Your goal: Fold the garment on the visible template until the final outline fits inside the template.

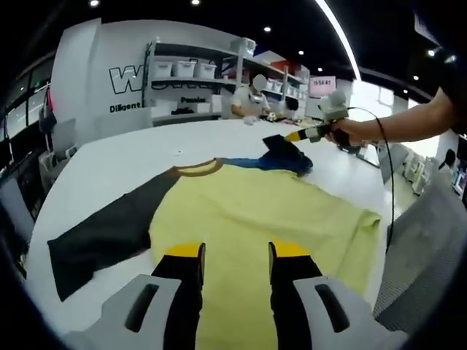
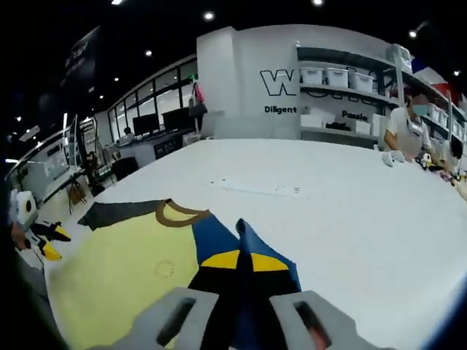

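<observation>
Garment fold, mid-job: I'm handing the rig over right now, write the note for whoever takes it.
Right gripper: shut on the blue sleeve, lifted over the shirt's shoulder.
Left gripper: open, hovering over the yellow body near the hem, holding nothing.
Garment: T-shirt lying flat on the white table, brown collar away from the left gripper, dark grey sleeve still spread out flat.
Done: blue sleeve fold begun.
Left: lay the blue sleeve down, fold in the grey sleeve, then fold the body. I can't make out a template outline in either view.
</observation>
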Demonstrator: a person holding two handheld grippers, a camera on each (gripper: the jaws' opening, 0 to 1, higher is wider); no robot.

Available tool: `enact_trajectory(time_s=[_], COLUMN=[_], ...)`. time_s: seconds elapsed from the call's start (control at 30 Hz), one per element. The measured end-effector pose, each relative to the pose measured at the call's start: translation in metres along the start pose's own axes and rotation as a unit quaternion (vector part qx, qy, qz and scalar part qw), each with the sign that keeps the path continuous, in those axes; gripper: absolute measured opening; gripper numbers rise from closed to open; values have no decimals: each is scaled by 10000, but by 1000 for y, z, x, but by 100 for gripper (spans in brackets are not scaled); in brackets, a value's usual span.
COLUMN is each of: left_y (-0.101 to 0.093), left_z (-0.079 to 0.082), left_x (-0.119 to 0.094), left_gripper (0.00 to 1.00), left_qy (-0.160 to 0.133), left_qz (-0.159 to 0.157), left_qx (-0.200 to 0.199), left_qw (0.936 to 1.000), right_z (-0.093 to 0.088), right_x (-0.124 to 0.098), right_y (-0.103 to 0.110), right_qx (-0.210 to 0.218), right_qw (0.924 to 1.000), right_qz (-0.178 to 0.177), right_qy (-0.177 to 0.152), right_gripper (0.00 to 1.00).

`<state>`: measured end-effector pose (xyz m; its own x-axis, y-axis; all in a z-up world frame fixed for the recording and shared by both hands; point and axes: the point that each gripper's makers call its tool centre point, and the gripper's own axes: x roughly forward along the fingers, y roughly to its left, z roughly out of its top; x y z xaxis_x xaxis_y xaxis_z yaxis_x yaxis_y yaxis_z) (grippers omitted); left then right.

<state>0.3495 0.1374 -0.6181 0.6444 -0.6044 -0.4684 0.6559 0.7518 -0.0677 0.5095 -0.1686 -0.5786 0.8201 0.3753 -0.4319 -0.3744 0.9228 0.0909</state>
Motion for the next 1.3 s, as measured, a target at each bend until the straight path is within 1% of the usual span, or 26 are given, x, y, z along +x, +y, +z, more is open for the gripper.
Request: enact_trajectory(time_s=[0.07, 0.1, 0.13, 0.2, 0.27, 0.33, 0.4, 0.43, 0.47, 0.5, 0.6, 0.63, 0.7, 0.8, 0.83, 0.9, 1.0, 1.03, 1.07, 1.1, 1.17, 1.2, 1.3], left_y=[-5, -9, -11, -16, -18, -21, -22, -23, -24, -24, -24, -24, -23, -23, -24, -26, -29, -30, -30, -30, -31, -31, -31], left_z=[-2, -2, -3, -4, -5, -6, -6, -6, -6, -6, -6, -6, -5, -7, -8, -12, -18, -19, -20, -20, -20, -20, -21], left_x=[2, 3, 3, 4, 5, 5, 5, 5, 5, 5, 5, 5, 5, 5, 5, 6, 7, 6, 7, 7, 7, 7, 7], left_gripper=[31, 31, 31, 32, 32, 32, 32, 32, 32, 32, 31, 31, 31, 31, 32, 32, 32, 32, 32, 31, 31, 31, 31], left_qy=[56, 54, 59, 87, 128, 162, 171, 173, 176, 181, 182, 179, 175, 211, 229, 310, 428, 451, 465, 470, 478, 479, 488], left_qz=[-81, -167, -194, -282, -325, -372, -400, -417, -428, -428, -420, -415, -411, -415, -426, -472, -516, -526, -532, -536, -539, -539, -546], left_qx=[98, 148, 135, 138, 169, 209, 230, 230, 234, 238, 237, 239, 252, 248, 244, 244, 281, 289, 289, 288, 285, 284, 280], left_qw=[9999, 9997, 9997, 9995, 9992, 9990, 9988, 9987, 9987, 9986, 9987, 9987, 9987, 9986, 9985, 9981, 9974, 9972, 9971, 9970, 9970, 9970, 9969], right_z=[10, 18, 22, 39, 51, 59, 72, 73, 80, 83, 86, 84, 80, 68, 60, 49, 41, 39, 38, 35, 27, 25, 13], right_x=[0, 0, 0, 1, 2, 3, 4, 4, 5, 4, 3, 2, 0, -2, -3, -5, -9, -11, -13, -14, -14, -15, -16], right_y=[2, 5, 5, 8, 8, 8, 9, 9, 10, 10, 8, 4, -3, -11, -13, -18, -22, -26, -28, -30, -34, -34, -39], right_qx=[-1, -13, -20, 26, 57, -3, 7, 19, 56, 82, 253, 516, 757, 1215, 1359, 1506, 1685, 1807, 2013, 2120, 2123, 2113, 2249], right_qw=[10000, 9999, 9998, 9993, 9989, 9987, 9982, 9981, 9980, 9979, 9973, 9961, 9947, 9905, 9891, 9873, 9842, 9817, 9771, 9748, 9752, 9754, 9723], right_qz=[30, 53, 60, 80, 72, 54, 58, 64, 54, 42, 44, 34, -55, -83, -80, -130, -185, -210, -222, -239, -278, -291, -353], right_qy=[-78, -148, -203, -367, -451, -506, -603, -613, -632, -636, -688, -718, -687, -632, -564, -482, -509, -571, -648, -653, -559, -551, -531], right_gripper=[0, 0, 0, 0, 0, 0, 0, 0, 0, 0, 0, 0, 0, 0, 0, 0, 0, 0, 0, 0, 0, 0, 0])
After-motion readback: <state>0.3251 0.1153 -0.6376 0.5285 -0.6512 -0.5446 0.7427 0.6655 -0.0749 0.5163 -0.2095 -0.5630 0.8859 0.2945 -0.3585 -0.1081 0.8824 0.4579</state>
